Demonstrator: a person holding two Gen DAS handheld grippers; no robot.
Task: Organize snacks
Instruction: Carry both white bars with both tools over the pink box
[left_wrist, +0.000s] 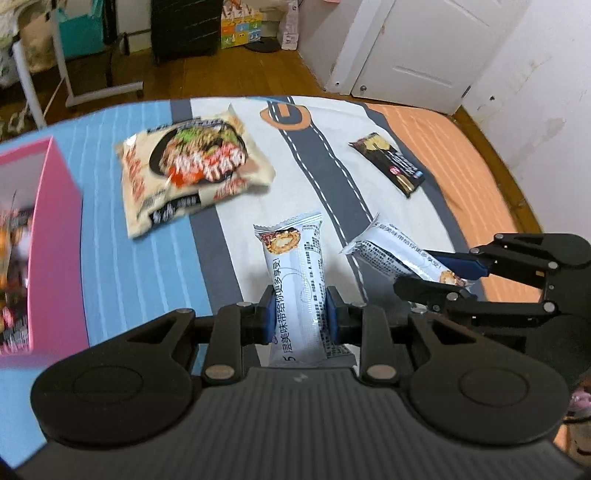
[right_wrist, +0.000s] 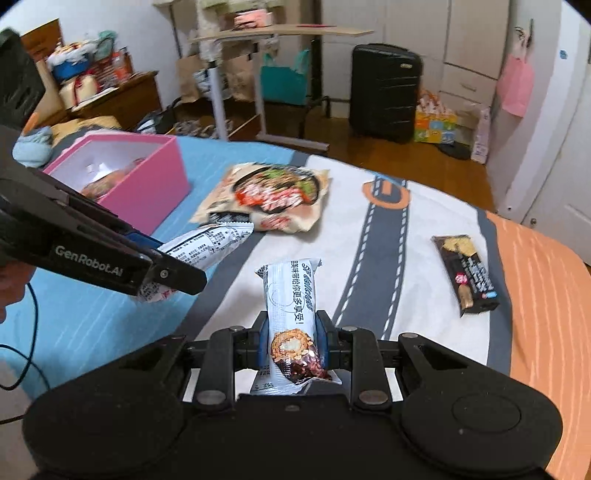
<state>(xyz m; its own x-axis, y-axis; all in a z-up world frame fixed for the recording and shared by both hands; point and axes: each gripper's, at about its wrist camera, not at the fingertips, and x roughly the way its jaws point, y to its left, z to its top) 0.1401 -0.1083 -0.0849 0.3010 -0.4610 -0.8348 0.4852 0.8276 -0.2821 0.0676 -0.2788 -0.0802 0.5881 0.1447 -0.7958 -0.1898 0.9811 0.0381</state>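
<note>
Left wrist view: pink box (left_wrist: 55, 236) at far left holds blurry snacks; left gripper (left_wrist: 300, 314) and right gripper (right_wrist: 291, 341) each clamp a white snack bar (left_wrist: 295, 273).

Bed (left_wrist: 155, 258) carried everything, covered by sheet with blue striped, white road-print and orange striped sections. Pink box (left_wrist: 55, 236) stood on blue part at left. Instant noodle packet (left_wrist: 192, 166) lay flat further right, straddling blue and white sections. Dark snack bar (left_wrist: 389, 162) lay far right on white, near orange edge.
</note>
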